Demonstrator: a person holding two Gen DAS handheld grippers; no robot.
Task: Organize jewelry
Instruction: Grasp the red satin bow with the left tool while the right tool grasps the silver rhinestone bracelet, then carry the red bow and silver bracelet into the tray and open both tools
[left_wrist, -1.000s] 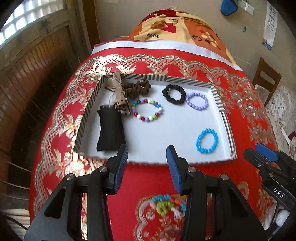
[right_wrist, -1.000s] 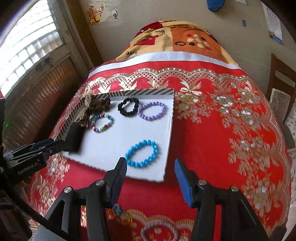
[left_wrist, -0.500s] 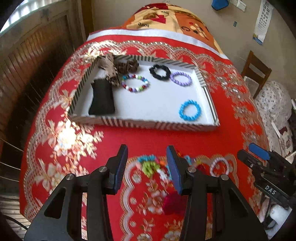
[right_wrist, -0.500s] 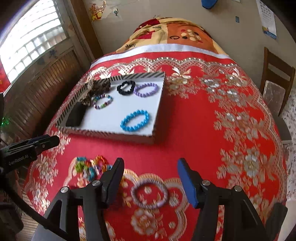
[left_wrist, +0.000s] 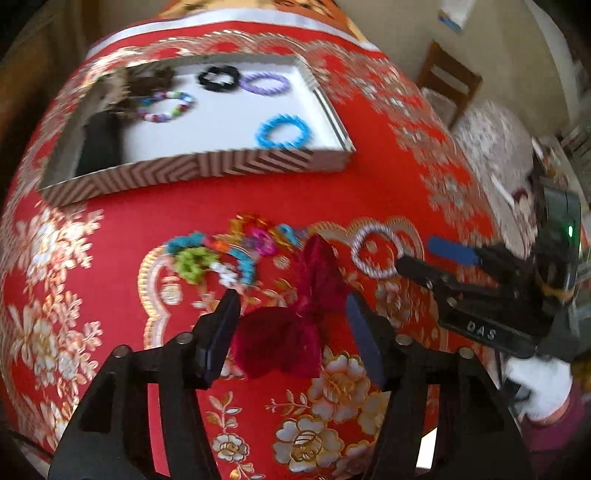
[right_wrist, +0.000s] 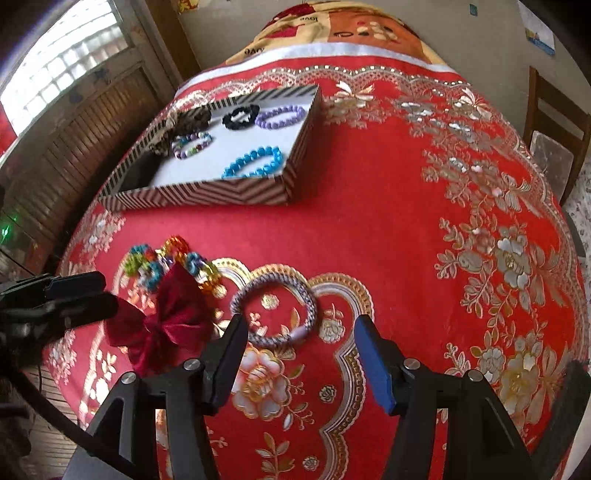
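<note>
Hovering low over the near edge of the red and gold embroidered tablecloth (right_wrist: 388, 229), the left gripper (left_wrist: 291, 314) has its two dark fingers spread wide with the crimson velvet bow (left_wrist: 295, 314) lying between them on the cloth, not clamped; the right gripper (right_wrist: 299, 343) is likewise spread wide and holds nothing, its fingers flanking the near side of the grey and lilac woven bracelet (right_wrist: 275, 306), which lies flat on the cloth; in the right wrist view the bow (right_wrist: 166, 317) sits just beside that bracelet, toward the left edge of the cloth, with the left gripper's tip touching or very close to its left wing; past the bow, a tangled heap of small multicoloured hair ties and beads (right_wrist: 170, 262) lies on the cloth, touching the bow's far wing; farther back, toward the far left corner, stands the shallow rectangular box with striped brown walls and a white floor (right_wrist: 207, 194); inside it, near its right front corner, rests a turquoise bead bracelet (right_wrist: 255, 160); along its far wall lie a purple bead bracelet (right_wrist: 280, 116) and a black scrunchie (right_wrist: 240, 115) side by side; a mixed-colour bead bracelet (right_wrist: 192, 144) lies left of centre; a brown scrunchie (right_wrist: 192, 120) sits at the far left corner; a black pouch (left_wrist: 98, 142) lies along the left wall; the left wrist view is motion-blurred.
</note>
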